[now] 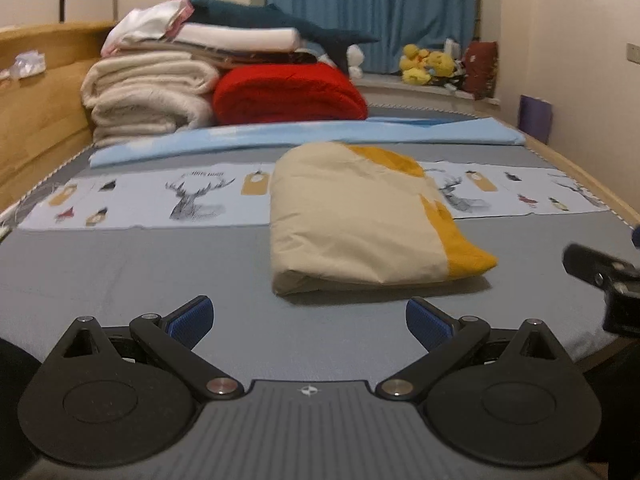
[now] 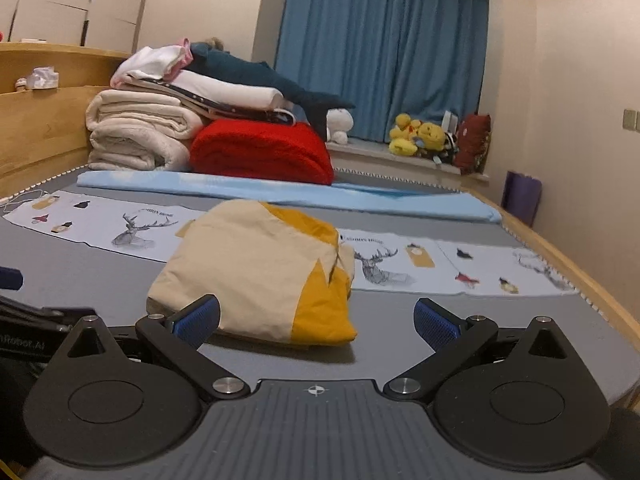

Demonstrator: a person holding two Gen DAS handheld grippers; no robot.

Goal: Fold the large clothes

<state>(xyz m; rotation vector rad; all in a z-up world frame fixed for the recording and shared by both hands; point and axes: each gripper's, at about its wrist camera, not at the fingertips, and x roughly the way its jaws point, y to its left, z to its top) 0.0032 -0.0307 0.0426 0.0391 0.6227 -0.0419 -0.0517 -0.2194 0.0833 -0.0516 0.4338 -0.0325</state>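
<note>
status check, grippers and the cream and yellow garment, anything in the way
Left gripper open, empty. Right gripper open, empty. Cream and yellow garment folded, lying flat on the grey bed, untouched. Nothing in the way.

A home bedroom, no doubt about it. A wide bed (image 1: 120, 264) in grey sheeting fills the view, its wooden headboard (image 1: 36, 120) running along at nine o'clock. Folded blankets (image 1: 148, 92), cream and red, sit stacked at eleven o'clock. Straight ahead at twelve, long blue curtains (image 2: 384, 48) hang closed. At one o'clock, yellow plush toys (image 2: 416, 136) crowd a window ledge. White wardrobe doors (image 2: 68, 4) stand behind the headboard at ten.
</note>
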